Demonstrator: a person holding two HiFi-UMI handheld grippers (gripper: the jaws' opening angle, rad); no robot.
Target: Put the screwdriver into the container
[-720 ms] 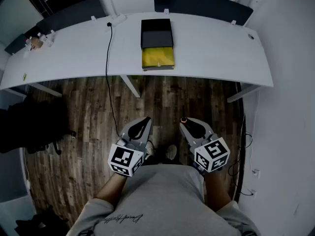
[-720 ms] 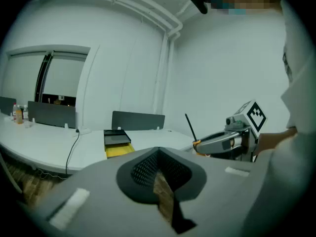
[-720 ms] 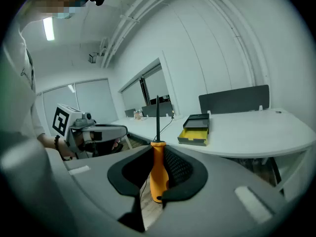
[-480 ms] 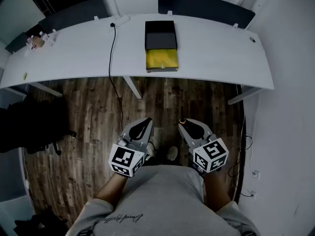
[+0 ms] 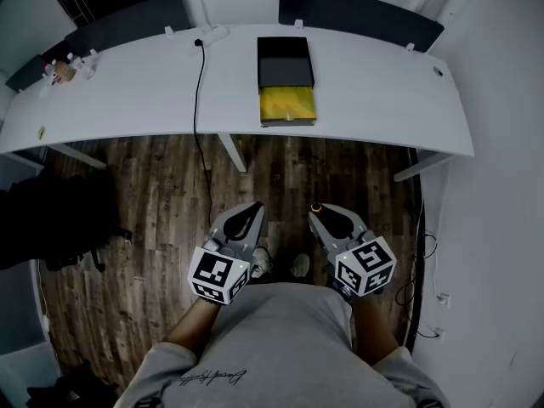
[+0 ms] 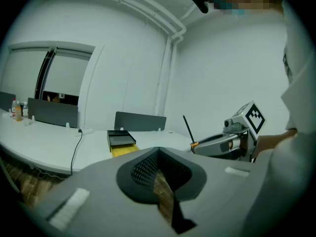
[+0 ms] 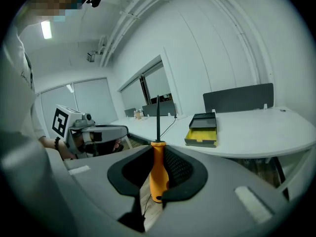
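The container (image 5: 286,79) is a black tray with a yellow front section, lying on the white table (image 5: 127,100) far ahead of me. My right gripper (image 5: 318,214) is held over the wooden floor, close to the person's body and well short of the table. It is shut on the screwdriver's orange handle (image 7: 158,168), and the black shaft stands upright above the jaws. The left gripper (image 5: 252,208) hovers beside it, shut with nothing between its jaws. In the right gripper view the container (image 7: 202,130) lies ahead and slightly right.
A black cable (image 5: 197,100) runs across the table and hangs down to the floor. Small bottles (image 5: 64,68) stand at the table's far left. Dark divider panels line its back edge. A black chair (image 5: 51,219) sits at the left, and a white wall closes the right.
In the head view the table and container have drifted slightly right. Both grippers keep their places in front of the person, and the screwdriver stays held.
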